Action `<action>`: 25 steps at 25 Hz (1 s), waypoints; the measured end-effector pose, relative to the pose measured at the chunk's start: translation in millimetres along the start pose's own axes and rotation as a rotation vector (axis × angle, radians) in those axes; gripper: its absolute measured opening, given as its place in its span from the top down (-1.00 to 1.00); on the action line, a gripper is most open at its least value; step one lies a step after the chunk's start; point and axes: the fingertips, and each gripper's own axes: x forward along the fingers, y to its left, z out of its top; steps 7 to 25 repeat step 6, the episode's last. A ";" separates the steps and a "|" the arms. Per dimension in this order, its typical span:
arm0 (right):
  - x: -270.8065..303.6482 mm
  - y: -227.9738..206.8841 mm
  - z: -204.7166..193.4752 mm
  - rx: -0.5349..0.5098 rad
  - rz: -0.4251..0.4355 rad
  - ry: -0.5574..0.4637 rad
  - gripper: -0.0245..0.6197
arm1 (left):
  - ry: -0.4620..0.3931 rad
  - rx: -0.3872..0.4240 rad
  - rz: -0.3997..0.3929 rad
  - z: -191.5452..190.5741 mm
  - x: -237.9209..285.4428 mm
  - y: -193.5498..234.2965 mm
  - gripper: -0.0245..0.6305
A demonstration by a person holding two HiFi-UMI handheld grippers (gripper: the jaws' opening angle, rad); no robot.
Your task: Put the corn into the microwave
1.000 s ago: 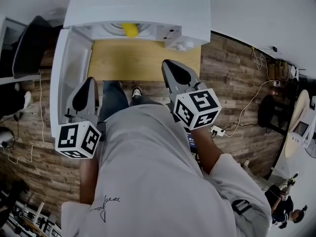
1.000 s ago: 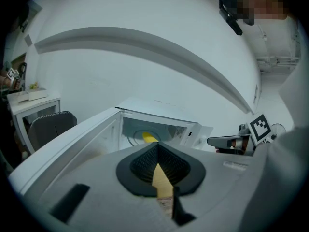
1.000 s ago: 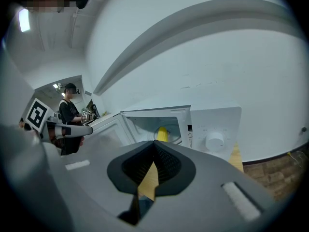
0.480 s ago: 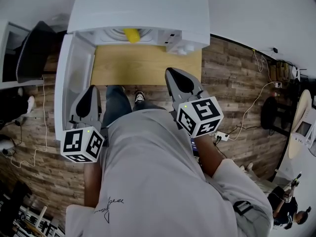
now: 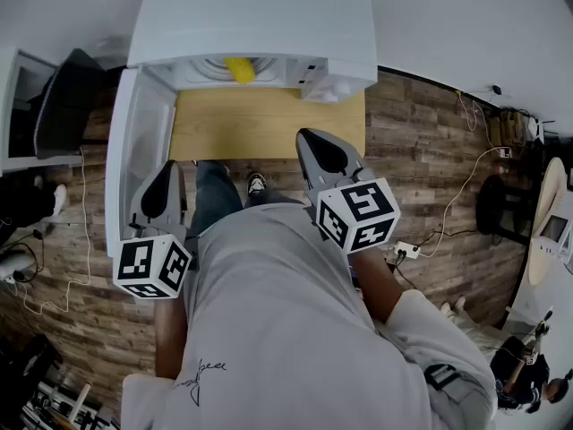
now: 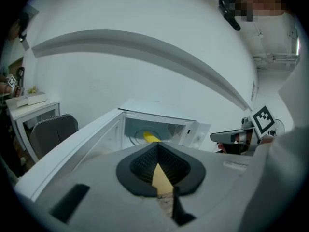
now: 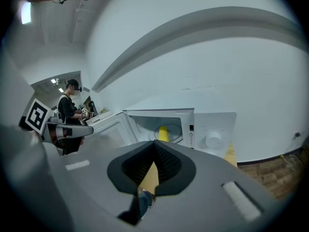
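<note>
The yellow corn [image 5: 238, 68] lies on the turntable inside the white microwave [image 5: 260, 16], whose door [image 5: 134, 150] hangs open to the left. The corn [image 6: 151, 137] also shows in the left gripper view, and the right gripper view shows the corn [image 7: 162, 133] too. Both grippers hang back from the microwave, over the near edge of the wooden table [image 5: 269, 124]. My left gripper [image 5: 168, 170] is shut and holds nothing. My right gripper [image 5: 311, 138] is shut too, with nothing between its fingers.
A black chair [image 5: 63, 97] stands left of the open door. Cables and a power strip [image 5: 407, 251] lie on the wood floor to the right. Another person [image 7: 70, 108] stands at a far counter. The microwave's knob [image 7: 212, 139] is right of the cavity.
Only the head view has shifted slightly. Both grippers stay shut in the same place, and the corn has not moved.
</note>
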 end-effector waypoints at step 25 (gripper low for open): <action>-0.5 -2.9 -2.6 0.015 -0.040 0.007 0.89 | -0.009 0.006 -0.010 2.8 -2.9 0.3 0.96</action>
